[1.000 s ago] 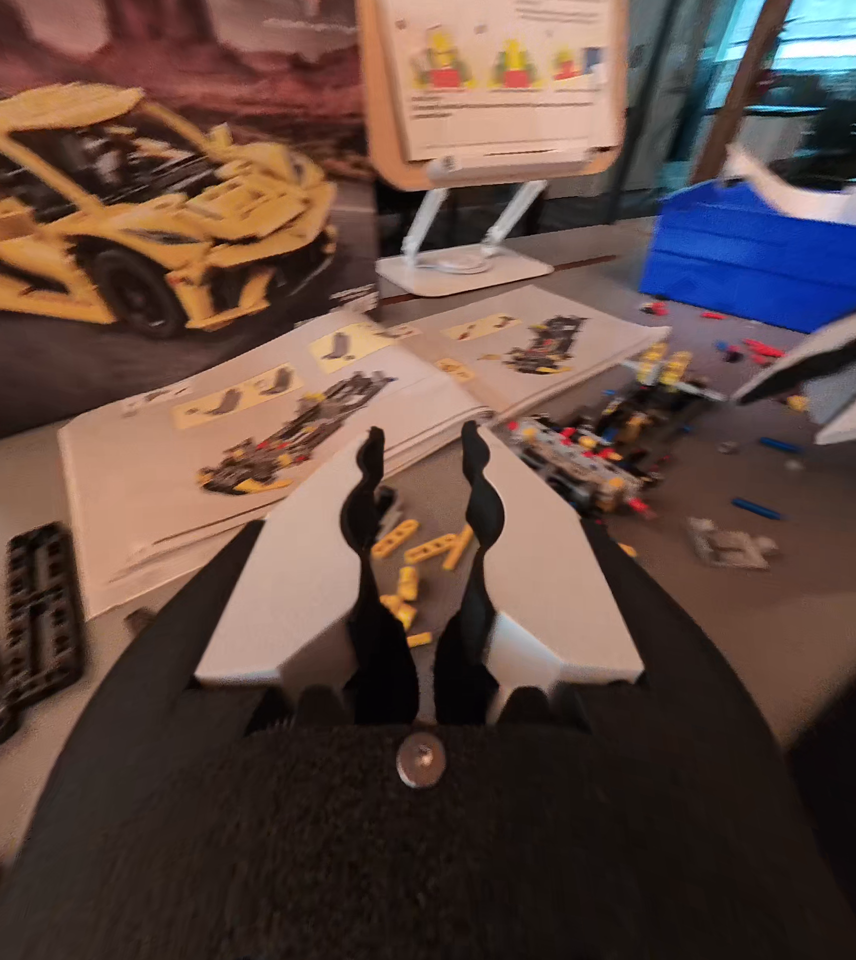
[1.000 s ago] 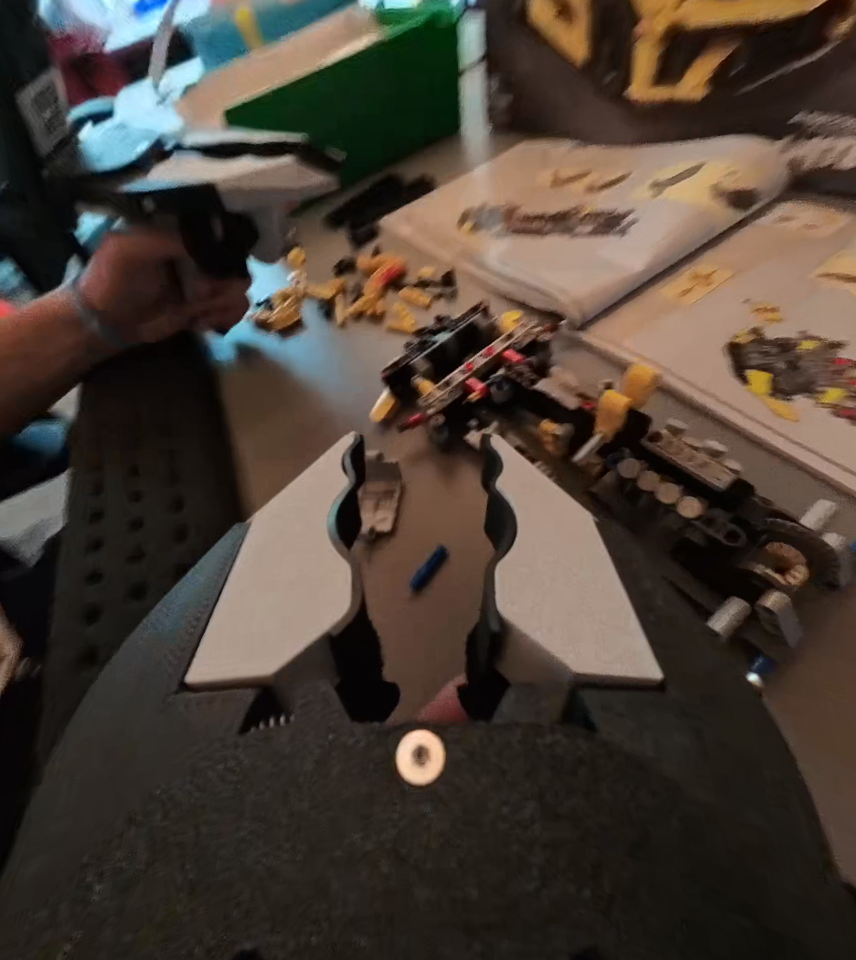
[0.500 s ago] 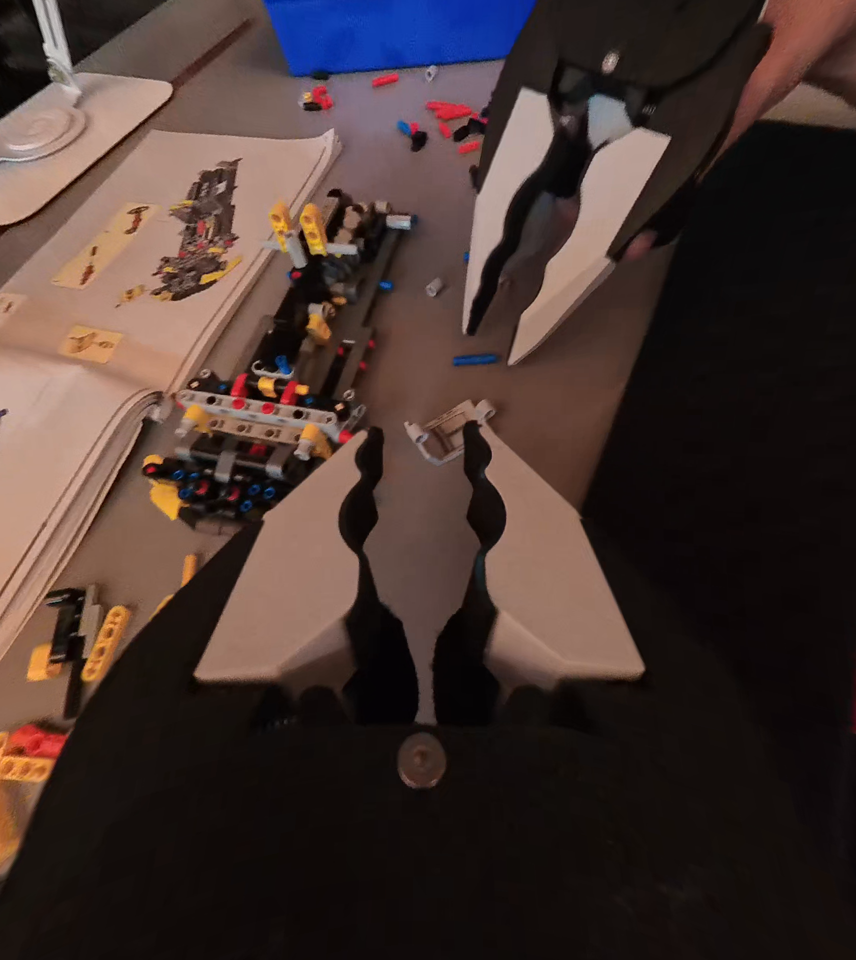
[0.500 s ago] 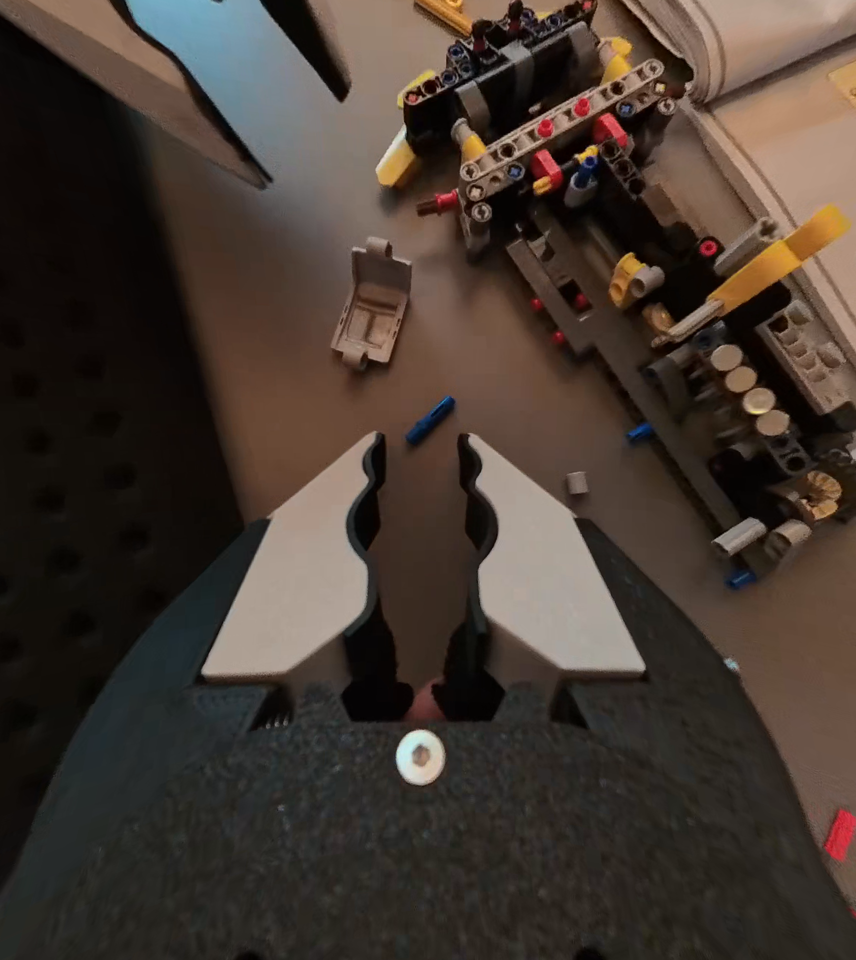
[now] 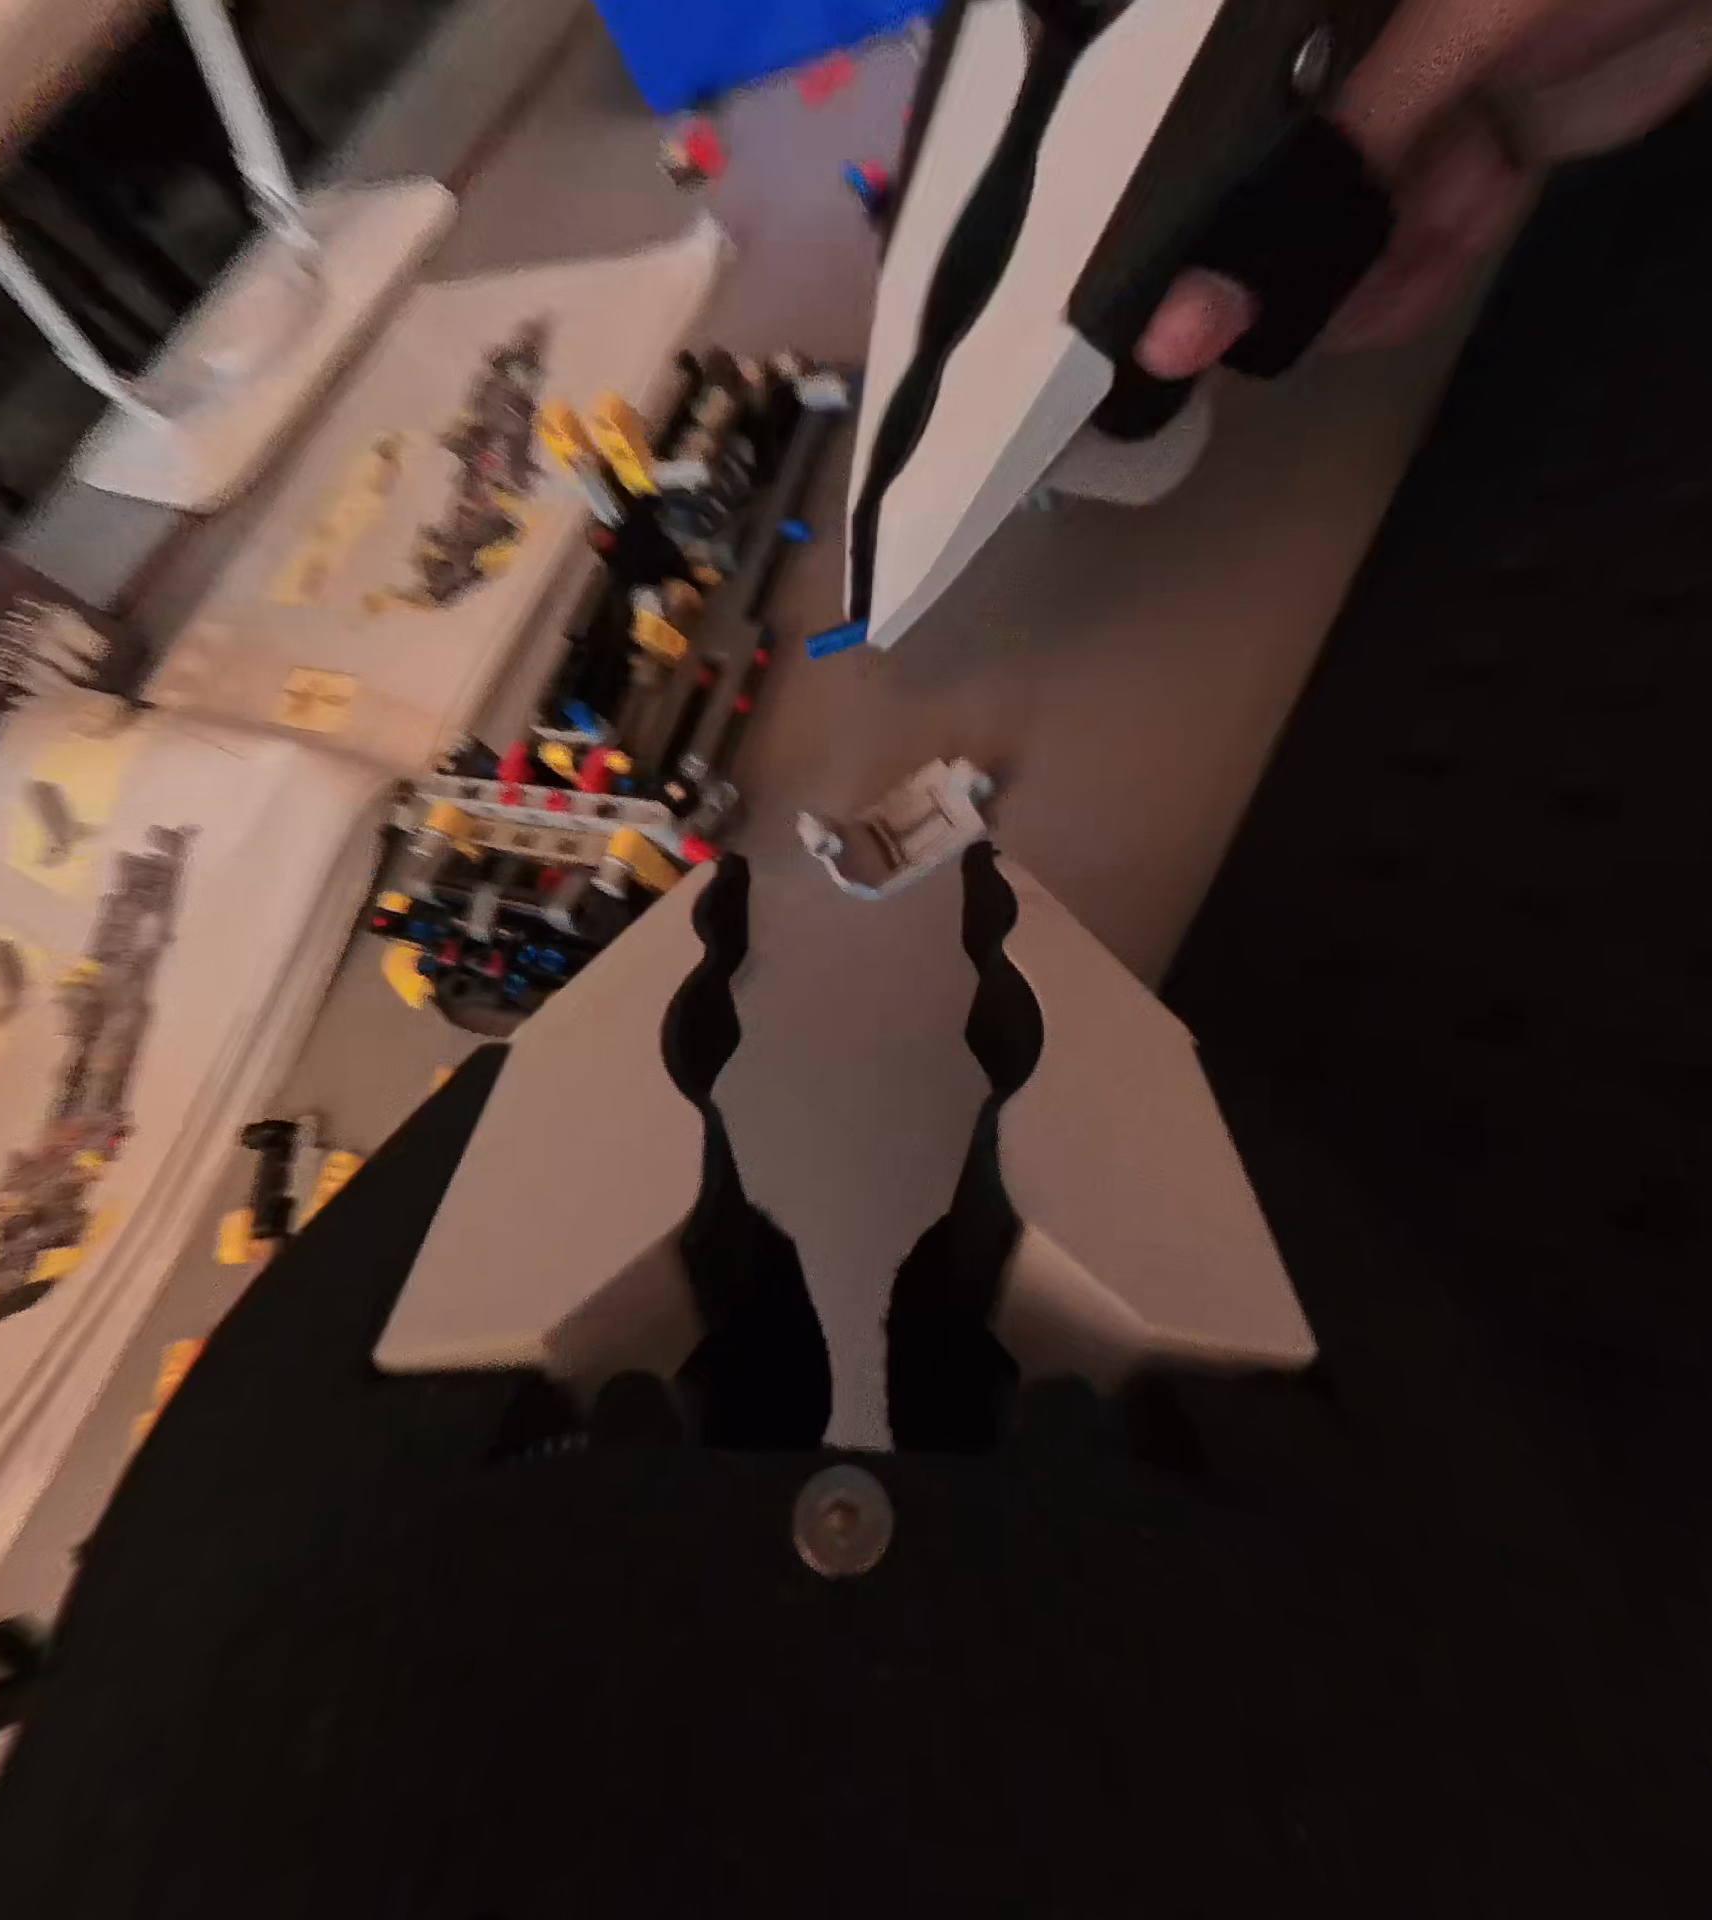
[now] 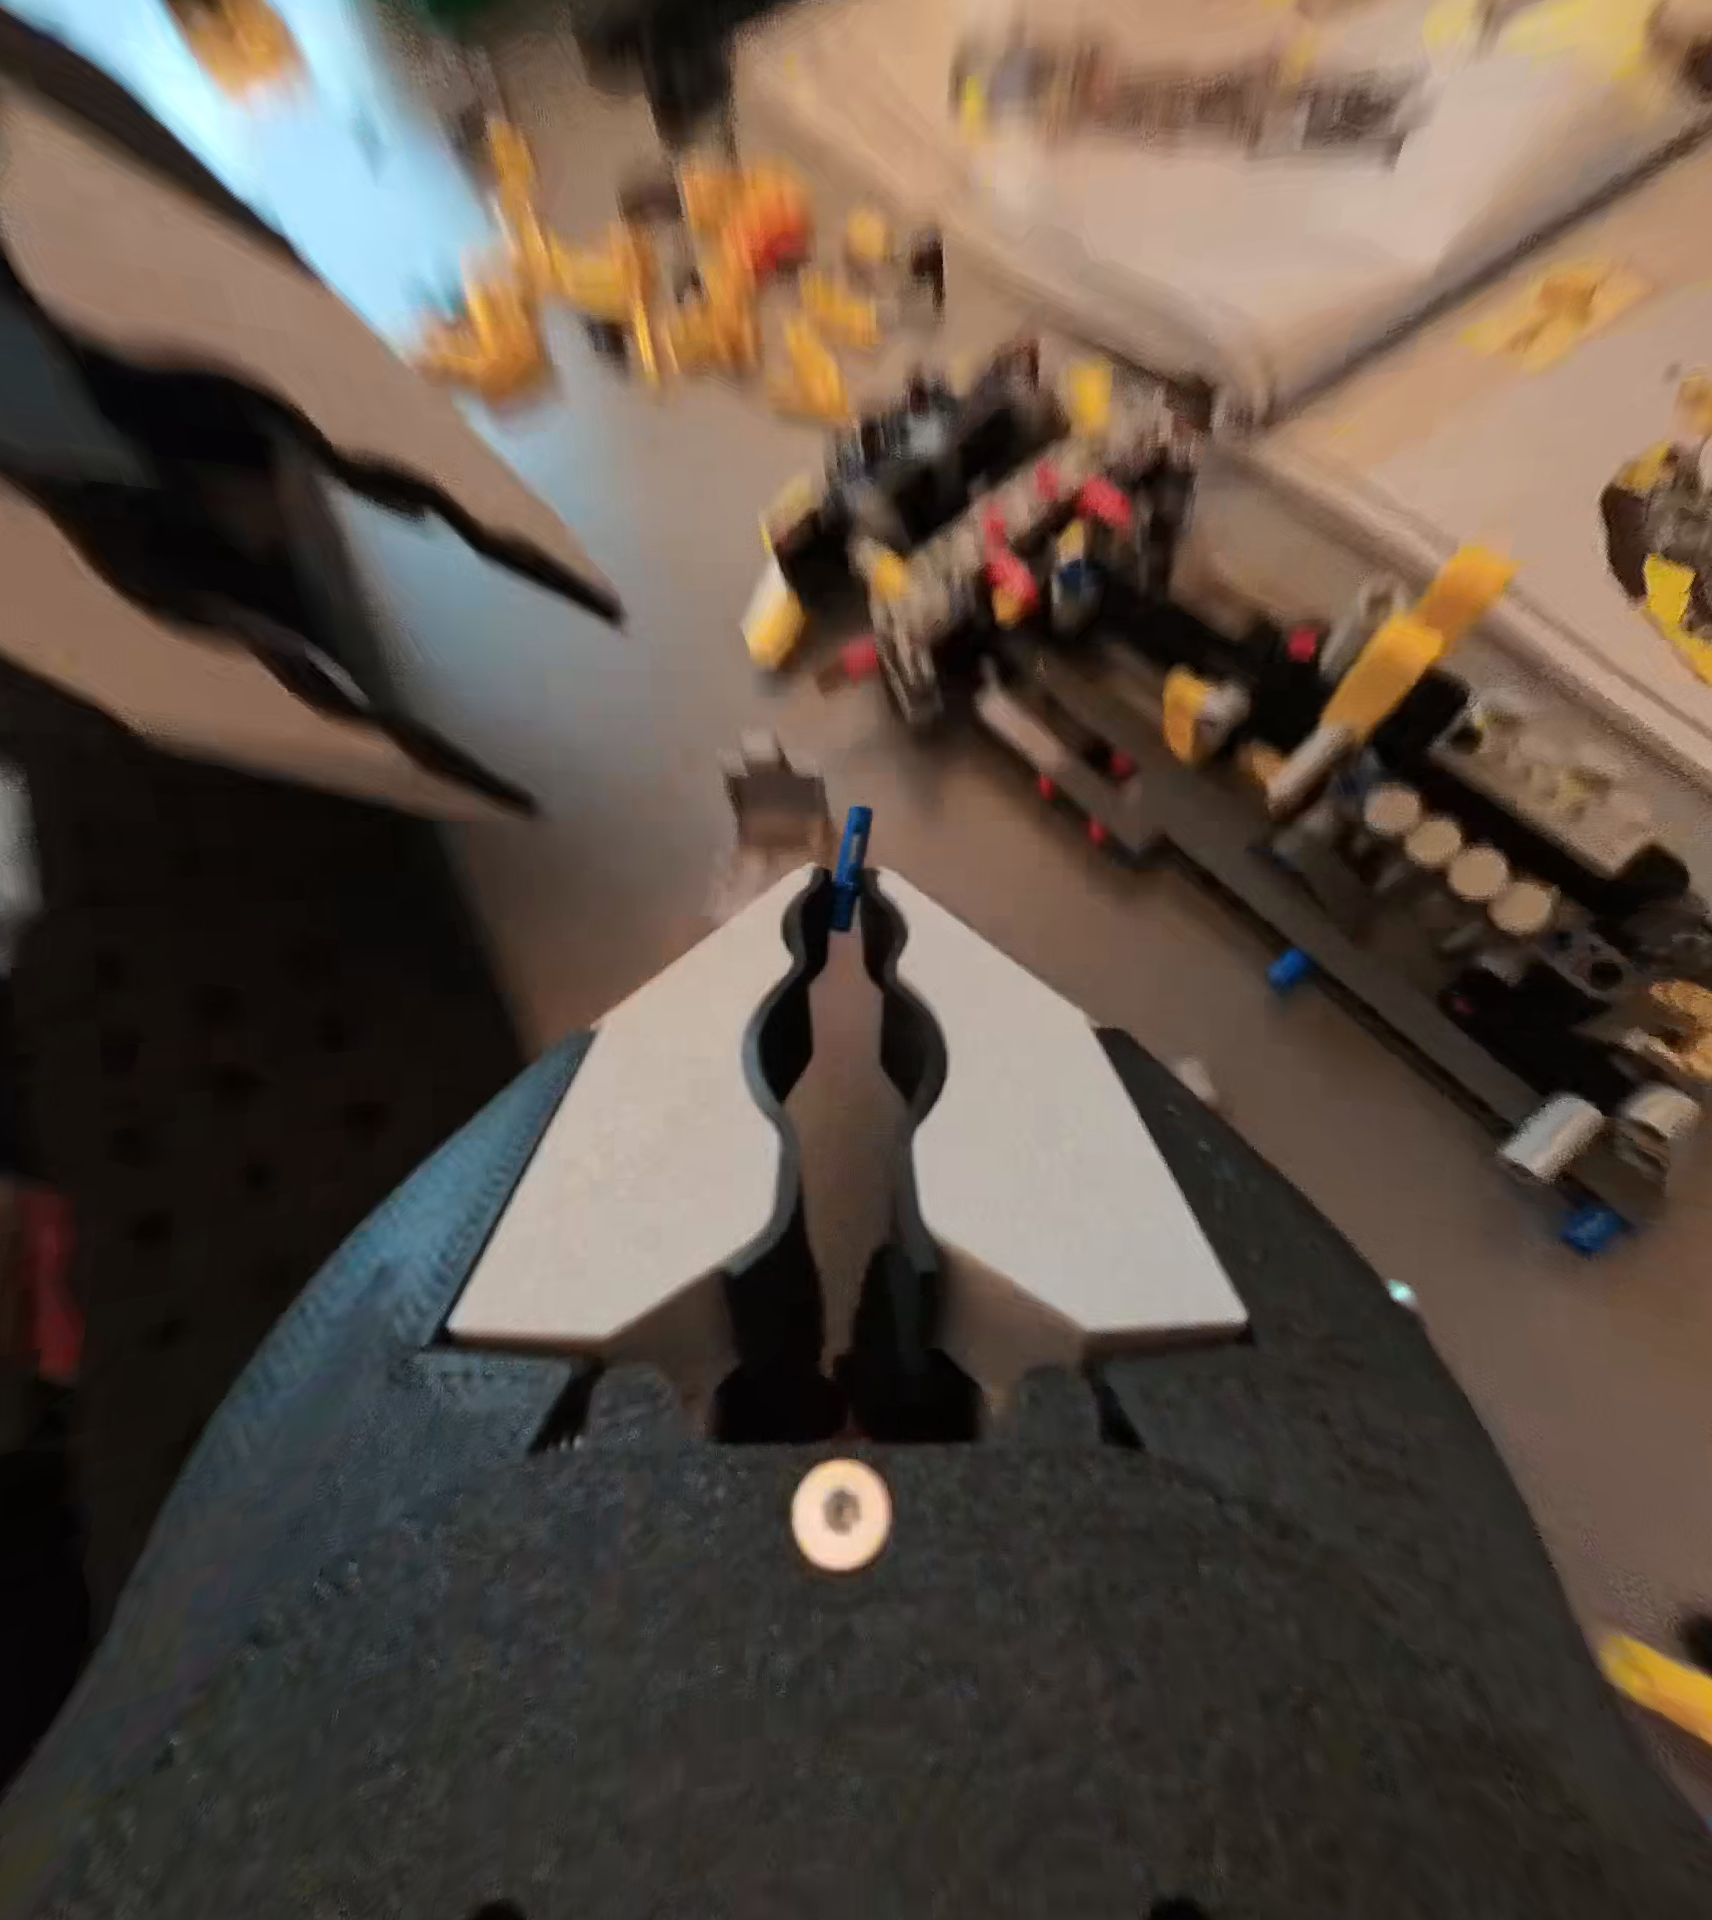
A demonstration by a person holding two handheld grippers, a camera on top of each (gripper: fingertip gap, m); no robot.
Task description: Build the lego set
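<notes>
Grey tabletop (image 5: 1070, 665) fills both views, and it's pretty cluttered. Both shots are blurry, so small stuff is hard to make out.

In the right wrist view, the right gripper (image 6: 844, 896) sits center frame with its tips pressed nearly together, pinching a little blue pin (image 6: 850, 868) that sticks up past the tips. Just beyond it lies a small grey piece (image 6: 774, 798) flat on the table. To the right and upper right stretches the half-built chassis (image 6: 1247, 790), black and grey with red, blue and yellow bits and a gear near its lower right end. A heap of loose yellow parts (image 6: 665, 291) is smeared across the top middle, and the open instruction booklet (image 6: 1517, 343) runs along the upper right. The left gripper (image 6: 478, 665) pokes in from the left edge, tips spread.

In the left wrist view, the left gripper (image 5: 852, 868) is center frame with its fingers apart and nothing between them; the grey piece (image 5: 899, 831) lies right at its tips, though whether it touches them I can't tell. The right gripper (image 5: 873, 613) comes down from the top right, held by a hand (image 5: 1434, 135), with the blue pin (image 5: 836, 639) at its tip. The chassis (image 5: 623, 727) is left of center, beside the booklet (image 5: 291, 665), and a blue bin (image 5: 748, 42) sits at the top edge.
</notes>
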